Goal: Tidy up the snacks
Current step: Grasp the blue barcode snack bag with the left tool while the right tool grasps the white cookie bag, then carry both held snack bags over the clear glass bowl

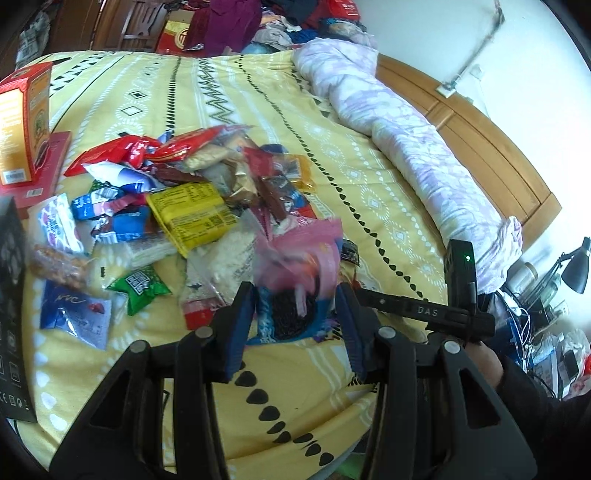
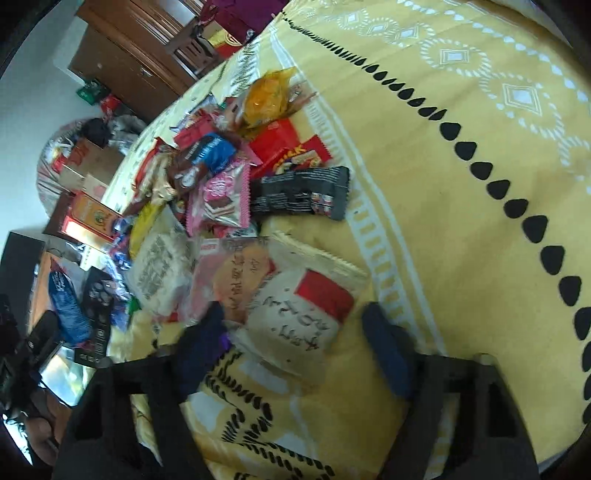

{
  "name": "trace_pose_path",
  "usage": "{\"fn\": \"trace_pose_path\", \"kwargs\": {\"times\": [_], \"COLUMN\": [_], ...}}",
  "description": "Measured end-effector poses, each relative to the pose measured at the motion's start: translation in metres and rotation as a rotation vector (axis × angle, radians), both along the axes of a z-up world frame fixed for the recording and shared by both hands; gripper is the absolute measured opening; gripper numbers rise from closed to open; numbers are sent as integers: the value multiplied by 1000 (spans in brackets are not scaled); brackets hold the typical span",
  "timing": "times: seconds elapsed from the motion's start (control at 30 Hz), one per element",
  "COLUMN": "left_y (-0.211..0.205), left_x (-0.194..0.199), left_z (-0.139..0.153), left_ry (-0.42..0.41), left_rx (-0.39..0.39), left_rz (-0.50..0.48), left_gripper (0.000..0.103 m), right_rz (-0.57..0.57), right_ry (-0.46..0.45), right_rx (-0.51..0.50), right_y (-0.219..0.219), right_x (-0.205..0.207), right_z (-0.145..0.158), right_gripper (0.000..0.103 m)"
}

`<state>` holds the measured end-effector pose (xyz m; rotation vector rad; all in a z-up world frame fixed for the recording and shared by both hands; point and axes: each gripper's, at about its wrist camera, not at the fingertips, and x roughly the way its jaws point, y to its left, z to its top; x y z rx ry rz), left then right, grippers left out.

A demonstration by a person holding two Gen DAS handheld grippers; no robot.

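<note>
Pink packet (image 1: 295,273) clamped in left tool (image 1: 295,314); dark cookies inside.

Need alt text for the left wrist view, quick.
The left gripper is shut on a pink-and-blue cookie packet, above a yellow patterned bedspread. Beyond lies a heap of mixed snack packets.

Both wrist views down onto bedspread (image 1: 295,398)

A home bedroom: a bed under a yellow patterned sheet (image 1: 229,92), wooden headboard (image 1: 476,129), rolled lilac quilt (image 1: 402,136), heaped clothes (image 1: 280,22) beyond the far edge.
</note>
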<state>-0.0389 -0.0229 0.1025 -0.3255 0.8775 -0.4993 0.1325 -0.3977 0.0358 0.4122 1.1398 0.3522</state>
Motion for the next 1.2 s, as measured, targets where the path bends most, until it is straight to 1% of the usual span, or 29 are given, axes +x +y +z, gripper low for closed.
{"fn": "trace_pose_path", "kwargs": {"times": [0.03, 0.07, 0.13, 0.23, 0.27, 0.3, 0.33, 0.37, 0.4, 0.43, 0.47, 0.5, 0.57, 0.63, 0.67, 0.7, 0.73, 0.8, 0.83, 0.9, 0.93, 0.97, 1.0, 1.03, 1.07, 1.17, 1.2], "left_y": [-1, -1, -1, -2, -1, -1, 0, 1, 0, 0, -1, -2, -8, -16, -18, -20, -21, -20, -22, -31, -35, -38, -40, -45, -49, -48, -43], "left_x": [-1, -1, -2, -4, -4, -3, -3, -4, -5, -8, -11, -15, -20, -25, -26, -25, -22, -13, -8, -1, 1, 1, 1, 1, 2, 4, 7], "left_z": [1, 3, 5, 3, -1, -5, -12, -19, -23, -29, -34, -37, -41, -43, -43, -43, -44, -51, -55, -64, -69, -73, -74, -74, -75, -74, -73], "left_ry": [-2, -6, -14, -18, -8, 9, 42, 67, 81, 101, 114, 123, 124, 88, 72, 57, 58, 103, 149, 240, 287, 313, 319, 310, 294, 227, 171], "left_rx": [0, 1, 2, 28, 33, 31, 28, 29, 32, 36, 34, 20, 11, 23, 36, 63, 81, 82, 80, 105, 100, 86, 82, 100, 135, 192, 272], "left_rz": [-1, -1, 0, -3, -5, -4, -6, -10, -14, -16, -17, -30, -67, -107, -111, -99, -82, -57, -49, -56, -52, -39, -35, -35, -40, -83, -77], "left_gripper": [46, 46, 46, 46, 46, 49, 56, 61, 68, 71, 71, 72, 76, 84, 87, 93, 95, 95, 95, 93, 93, 93, 93, 93, 93, 82, 80], "right_rz": [12, 25, 40, 52, 53, 56, 59, 65, 72, 83, 92, 100, 111, 113, 112, 112, 112, 113, 115, 121, 123, 125, 126, 128, 129, 133, 133], "right_ry": [-4, -9, -29, -89, -102, -120, -127, -133, -140, -147, -147, -147, -148, -139, -137, -136, -134, -132, -135, -141, -142, -146, -147, -146, -146, -140, -140], "right_rx": [-7, -13, -15, -56, -65, -75, -79, -81, -87, -93, -91, -91, -91, -80, -74, -71, -70, -66, -68, -68, -68, -67, -66, -63, -61, -58, -57], "right_y": [2, 4, 8, 14, 15, 15, 14, 13, 13, 14, 13, 13, 12, 10, 9, 9, 8, 8, 8, 9, 10, 11, 12, 12, 13, 13, 12], "right_x": [0, -1, -4, -12, -14, -16, -18, -19, -21, -23, -25, -28, -31, -35, -36, -36, -37, -36, -36, -35, -34, -33, -33, -33, -33, -33, -33], "right_z": [0, 2, 7, 22, 26, 30, 34, 37, 40, 43, 44, 45, 45, 43, 42, 42, 41, 41, 42, 43, 44, 44, 44, 43, 42, 40, 40], "right_gripper": [65, 56, 53, 53, 53, 53, 53, 53, 53, 53, 53, 53, 53, 53, 53, 53, 53, 53, 53, 53, 53, 53, 53, 53, 53, 53, 53]}}
